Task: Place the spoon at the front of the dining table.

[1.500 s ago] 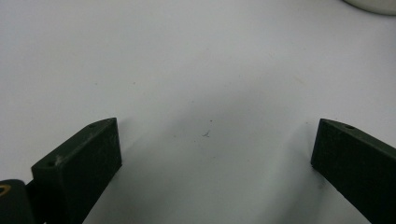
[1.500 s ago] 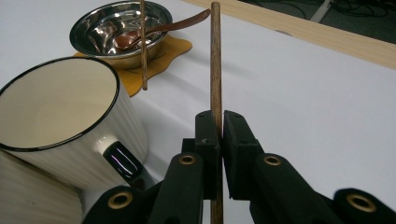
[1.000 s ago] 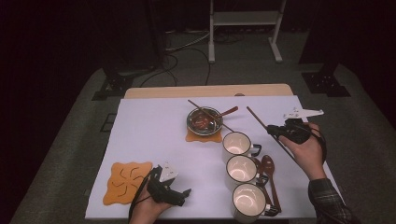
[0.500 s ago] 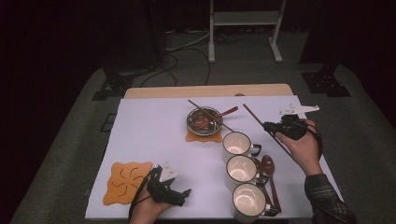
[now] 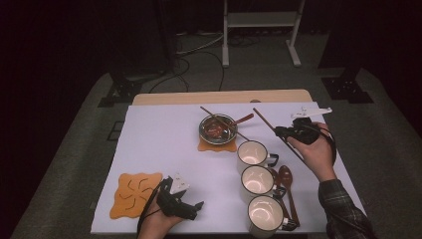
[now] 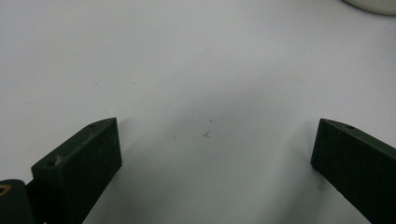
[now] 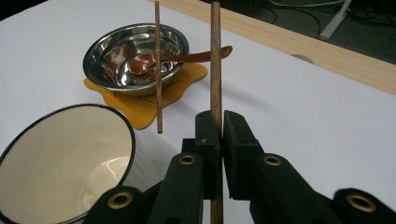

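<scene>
Wooden chopstick point(image 7: 215, 65) pinched between right gripper point(image 7: 222, 128) pads, sticking forward; left gripper point(image 6: 212, 149) gaping, empty.

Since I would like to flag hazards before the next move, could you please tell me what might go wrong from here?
1. The right gripper pinches one thin chopstick partway along its length; it could twist or slip.
2. Its long tip points toward the bowl, where another chopstick rests across the rim; a swing might knock that off.
3. The nearest mug stands close beside the gripper and could be bumped.
</scene>
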{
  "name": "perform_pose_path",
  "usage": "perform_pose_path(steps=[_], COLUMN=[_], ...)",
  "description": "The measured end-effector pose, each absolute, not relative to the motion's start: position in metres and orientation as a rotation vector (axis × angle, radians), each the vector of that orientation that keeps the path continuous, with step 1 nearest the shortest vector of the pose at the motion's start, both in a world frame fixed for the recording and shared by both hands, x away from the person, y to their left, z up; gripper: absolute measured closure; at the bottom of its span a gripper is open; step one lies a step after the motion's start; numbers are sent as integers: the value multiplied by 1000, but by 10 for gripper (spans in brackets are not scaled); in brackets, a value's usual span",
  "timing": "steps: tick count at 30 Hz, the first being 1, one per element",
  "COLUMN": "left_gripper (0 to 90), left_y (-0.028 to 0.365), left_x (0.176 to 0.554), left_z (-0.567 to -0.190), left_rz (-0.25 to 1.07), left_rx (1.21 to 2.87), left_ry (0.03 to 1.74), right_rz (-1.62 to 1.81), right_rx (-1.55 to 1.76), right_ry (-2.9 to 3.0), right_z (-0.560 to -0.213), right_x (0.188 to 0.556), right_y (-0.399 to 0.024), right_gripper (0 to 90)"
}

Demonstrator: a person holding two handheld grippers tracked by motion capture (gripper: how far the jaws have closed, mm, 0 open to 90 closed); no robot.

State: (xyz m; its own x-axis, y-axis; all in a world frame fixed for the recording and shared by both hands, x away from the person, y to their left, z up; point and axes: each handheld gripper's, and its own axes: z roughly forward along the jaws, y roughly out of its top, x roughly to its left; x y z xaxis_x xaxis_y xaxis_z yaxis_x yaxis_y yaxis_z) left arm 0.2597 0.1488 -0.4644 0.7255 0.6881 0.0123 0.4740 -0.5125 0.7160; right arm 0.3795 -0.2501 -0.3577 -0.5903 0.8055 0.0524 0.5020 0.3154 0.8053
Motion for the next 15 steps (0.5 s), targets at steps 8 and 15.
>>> perform_pose_path(steps=[8,15], left_gripper=[5,5], left_y=[149,149], left_x=[260,260], left_z=[-464,-464], left_rz=[385,385], left_rx=[2212,2212], left_ry=[873,873], right_rz=[1168,1171], right_rx=[1152,1139], right_ry=[2241,2249], right_z=[-355,-352], right_x=[385,391], right_y=[-242,-234], right_gripper=[842,841])
